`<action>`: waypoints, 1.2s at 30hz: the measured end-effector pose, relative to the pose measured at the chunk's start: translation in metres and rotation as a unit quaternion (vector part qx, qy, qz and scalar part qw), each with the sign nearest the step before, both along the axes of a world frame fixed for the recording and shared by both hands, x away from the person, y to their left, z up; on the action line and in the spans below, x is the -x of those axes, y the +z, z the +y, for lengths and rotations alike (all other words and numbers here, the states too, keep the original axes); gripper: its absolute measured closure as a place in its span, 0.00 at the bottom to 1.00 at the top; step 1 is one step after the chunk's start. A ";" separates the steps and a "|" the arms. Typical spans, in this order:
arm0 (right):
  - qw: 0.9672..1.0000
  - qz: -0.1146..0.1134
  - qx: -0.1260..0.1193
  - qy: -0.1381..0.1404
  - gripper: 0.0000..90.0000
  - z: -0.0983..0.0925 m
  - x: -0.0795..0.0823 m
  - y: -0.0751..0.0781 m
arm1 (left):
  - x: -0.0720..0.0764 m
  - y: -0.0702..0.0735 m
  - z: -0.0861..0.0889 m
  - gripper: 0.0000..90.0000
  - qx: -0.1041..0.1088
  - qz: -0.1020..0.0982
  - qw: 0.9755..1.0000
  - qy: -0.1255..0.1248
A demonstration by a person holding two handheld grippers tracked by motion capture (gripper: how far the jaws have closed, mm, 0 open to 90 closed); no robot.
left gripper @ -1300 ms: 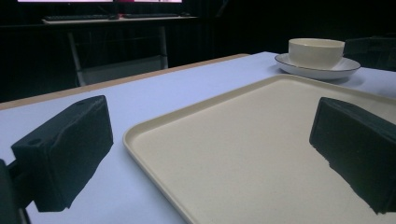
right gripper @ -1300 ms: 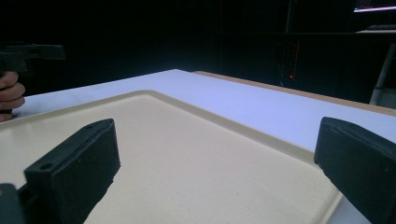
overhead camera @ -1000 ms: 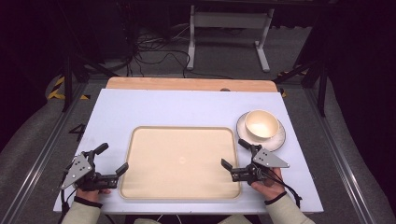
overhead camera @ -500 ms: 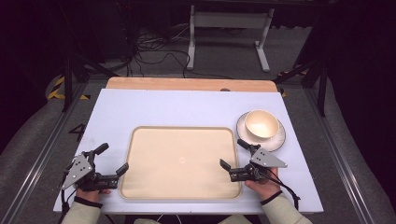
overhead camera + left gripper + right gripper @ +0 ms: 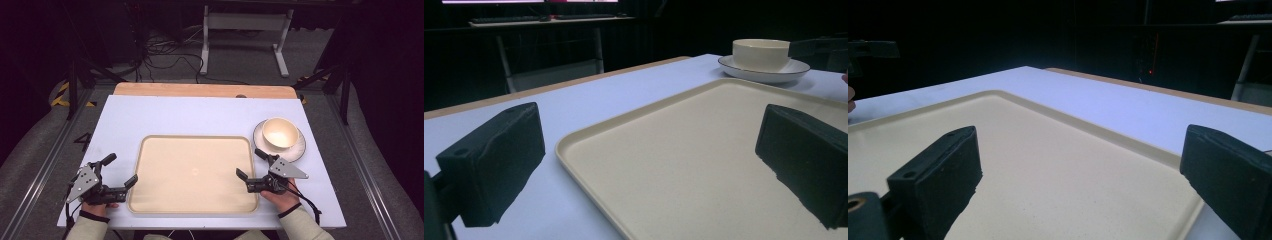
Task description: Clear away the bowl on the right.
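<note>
Currently, the light surface [image 5: 200, 120] carries one cream tray [image 5: 195, 172] lying flat near the person's edge, long axis running left to right. Bowl [image 5: 280, 134] sits on a saucer [image 5: 300, 148] just off the tray's far right corner, not on the tray.

Left claw [image 5: 122, 171]: jaws spread wide, holding nothing, at the tray's near-left corner. In the left gripper view the tray rim [image 5: 589, 165] runs between the two jaws, one jaw over bare surface, the other above the tray floor.

Right claw [image 5: 248, 163]: jaws likewise spread, nothing between them, at the tray's right short edge. The right gripper view shows the rim [image 5: 1128, 142] passing between its jaws.

Key relation: the tray lies between the two claws, each facing inward at a short end. Judgement: a two-handed grasp of the tray looks in preparation; both claws seem about equally close. The right claw is nearer the bowl.

Writing, brands, labels: none legible on tray, bowl or saucer.
</note>
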State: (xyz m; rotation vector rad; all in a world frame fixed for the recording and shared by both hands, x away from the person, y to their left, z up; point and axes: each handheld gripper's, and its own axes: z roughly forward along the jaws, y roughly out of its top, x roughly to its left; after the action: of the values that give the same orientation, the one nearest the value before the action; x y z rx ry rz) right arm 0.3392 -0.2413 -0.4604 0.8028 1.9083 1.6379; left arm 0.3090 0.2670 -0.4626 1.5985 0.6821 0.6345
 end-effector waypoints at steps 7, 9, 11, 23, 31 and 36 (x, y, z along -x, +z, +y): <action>1.000 -0.008 -0.011 -0.003 0.04 -0.004 0.001 0.014 | 0.000 0.000 0.000 0.00 0.000 0.000 1.000 0.000; 1.000 -0.015 -0.016 -0.005 0.04 -0.006 0.000 0.018 | 0.000 0.000 0.000 0.00 0.000 0.000 1.000 0.000; 1.000 -0.018 -0.017 -0.006 0.04 -0.006 0.000 0.021 | 0.000 0.000 0.000 0.00 0.000 0.000 1.000 0.000; 0.999 -0.031 -0.024 0.001 0.04 -0.003 0.003 0.035 | 0.000 0.000 0.000 0.00 0.000 0.001 1.000 0.000; 0.999 -0.026 -0.032 0.002 0.05 -0.007 0.001 0.040 | 0.000 0.000 0.000 0.00 0.001 0.001 1.000 0.000; 0.999 -0.026 -0.024 0.010 0.06 -0.007 0.001 0.043 | 0.000 0.000 0.000 0.00 0.000 0.001 1.000 0.000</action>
State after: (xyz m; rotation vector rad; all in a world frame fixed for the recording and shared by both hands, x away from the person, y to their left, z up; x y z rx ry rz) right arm 0.3384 -0.2480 -0.4173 0.7536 1.8528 1.7075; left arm 0.3093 0.2668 -0.4626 1.5985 0.6837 0.6322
